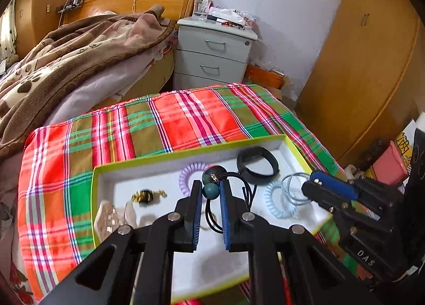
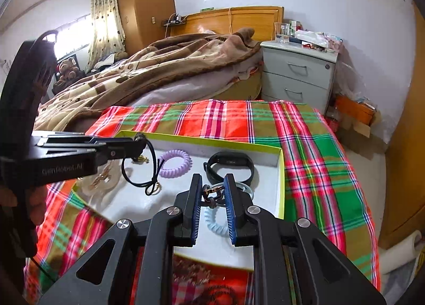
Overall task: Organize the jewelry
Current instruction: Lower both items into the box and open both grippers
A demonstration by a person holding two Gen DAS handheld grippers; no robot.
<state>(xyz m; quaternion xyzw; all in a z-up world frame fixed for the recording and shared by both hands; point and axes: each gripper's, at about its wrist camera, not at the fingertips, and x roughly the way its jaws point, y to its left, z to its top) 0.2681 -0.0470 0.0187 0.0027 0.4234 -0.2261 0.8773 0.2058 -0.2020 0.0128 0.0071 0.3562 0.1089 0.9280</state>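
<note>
Two grippers work over one tray (image 1: 294, 151), a white box lid with a yellow-green rim lying on a plaid cloth (image 1: 186, 114). The left gripper (image 1: 210, 188) has its fingers pressed on a hair tie's teal beads (image 1: 211, 190) — the larger dark bead sits just above the tips, and the black elastic loop (image 2: 138, 169) hangs down from it over the tray floor, as the right view shows. The right gripper (image 2: 213, 190) is clamped on a small tortoiseshell clip (image 2: 212, 192), held over the tray's right part; in the left view its tips (image 1: 312, 181) stand at the thin blue hair bands (image 1: 294, 188).

In the tray lie a purple coil tie (image 1: 191, 175) near the back, a black wristband (image 1: 257, 165) to its right, and a pale blue coil tie (image 1: 279, 202) just in front of the bands. Toward the left are a gold piece with a dark stone (image 1: 147, 194) and a clear hexagonal item (image 1: 114, 218) at the left rim.

Beyond the cloth stand a bed with a brown blanket (image 1: 79, 47) and a grey nightstand (image 1: 212, 58) — a wardrobe (image 1: 372, 66) fills the right side.
</note>
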